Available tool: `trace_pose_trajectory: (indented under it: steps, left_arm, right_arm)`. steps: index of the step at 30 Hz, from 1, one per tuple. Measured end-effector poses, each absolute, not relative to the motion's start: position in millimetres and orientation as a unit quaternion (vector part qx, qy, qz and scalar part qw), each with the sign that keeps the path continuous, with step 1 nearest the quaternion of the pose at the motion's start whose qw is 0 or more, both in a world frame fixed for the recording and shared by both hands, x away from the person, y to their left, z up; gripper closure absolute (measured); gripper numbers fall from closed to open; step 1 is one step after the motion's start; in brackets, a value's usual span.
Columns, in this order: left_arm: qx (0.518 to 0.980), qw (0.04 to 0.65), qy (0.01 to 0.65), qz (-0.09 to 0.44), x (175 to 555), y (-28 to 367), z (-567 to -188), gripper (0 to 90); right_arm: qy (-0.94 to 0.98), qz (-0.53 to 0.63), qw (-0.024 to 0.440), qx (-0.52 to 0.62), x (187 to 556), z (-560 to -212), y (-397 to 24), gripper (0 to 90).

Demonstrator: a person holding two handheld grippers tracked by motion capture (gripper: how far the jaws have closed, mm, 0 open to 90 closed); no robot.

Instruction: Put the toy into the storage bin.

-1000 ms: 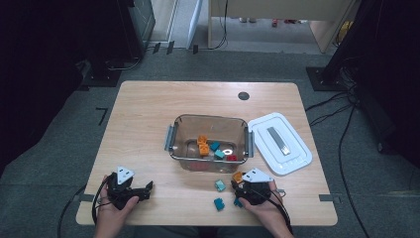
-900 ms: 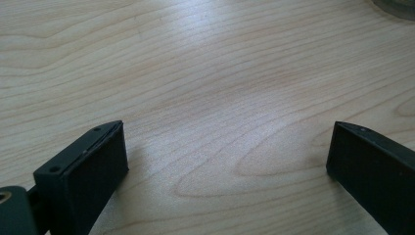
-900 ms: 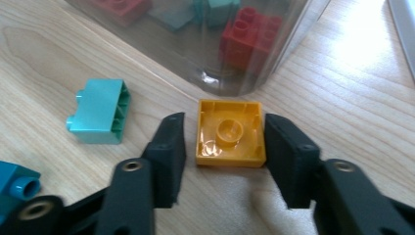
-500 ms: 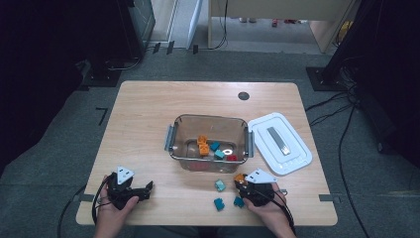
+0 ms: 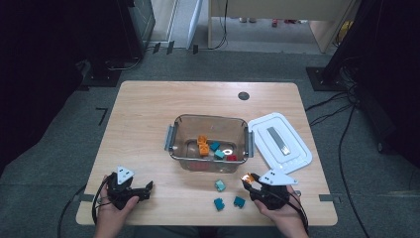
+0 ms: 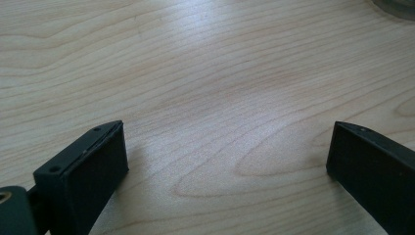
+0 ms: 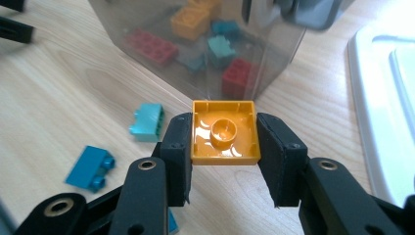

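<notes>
Orange brick (image 7: 225, 132) is what I'm working with, and from my seat it sits clamped between the jaws of my right gripper (image 5: 249, 181), underside facing the camera, lifted clear of the desk (image 5: 148, 124). Going from the left: my left gripper (image 5: 143, 189) rests near the front left corner of the desk with its jaws spread wide and nothing between them, only bare wood ahead of it in the left gripper view, so it is well apart from the action. Further right, the clear container (image 5: 208, 124) stands in the middle of the desk, already holding orange, teal and red bricks. Just in front of it lie three loose teal bricks (image 5: 219, 186), between the container and my right hand. My right gripper has just been closing, and the right gripper view shows its pads pressing the brick's two opposite sides. The relation that matters now: the container lies ahead and slightly left of the held brick, its near wall close, so I judge the next move calls for carrying up and over that wall before letting go. At far right, the white lid (image 5: 280, 141) lies flat beside the container, out of the way.
</notes>
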State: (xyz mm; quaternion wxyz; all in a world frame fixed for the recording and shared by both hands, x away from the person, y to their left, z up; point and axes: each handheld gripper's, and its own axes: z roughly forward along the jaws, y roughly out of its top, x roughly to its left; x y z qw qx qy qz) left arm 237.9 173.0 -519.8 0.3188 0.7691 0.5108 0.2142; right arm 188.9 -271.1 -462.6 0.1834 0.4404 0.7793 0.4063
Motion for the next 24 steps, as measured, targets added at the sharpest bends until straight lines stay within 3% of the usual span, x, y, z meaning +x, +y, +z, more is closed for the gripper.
trace_pose_trajectory:
  steps: [24]
  left_arm:
    - [0.769,0.319,0.511,0.214,238,173,-520,1.5]
  right_arm:
    - [0.791,0.437,0.178,0.391,194,-386,-278,60.3]
